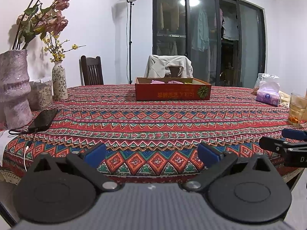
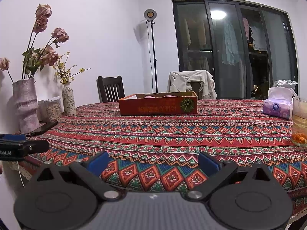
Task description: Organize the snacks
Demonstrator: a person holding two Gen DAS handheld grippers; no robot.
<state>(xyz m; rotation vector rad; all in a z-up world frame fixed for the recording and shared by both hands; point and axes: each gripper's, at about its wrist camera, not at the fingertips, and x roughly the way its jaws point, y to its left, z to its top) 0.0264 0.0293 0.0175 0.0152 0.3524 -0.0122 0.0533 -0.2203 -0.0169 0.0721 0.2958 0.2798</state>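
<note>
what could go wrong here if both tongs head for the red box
The glass of tea stands near the table edge on the right tongs' side; a wide sweep might tip it. The phone with its cable lies near the left tongs' side and could get snagged. The red box is far across the table, so both open tongs face a long reach.

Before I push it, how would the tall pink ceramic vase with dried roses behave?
The tall pink ceramic vase looks heavy and rigid, so it would probably resist a light push. Its long dried roses lean high above it, so it may tip. It stands beside the black phone, which it could strike.
</note>
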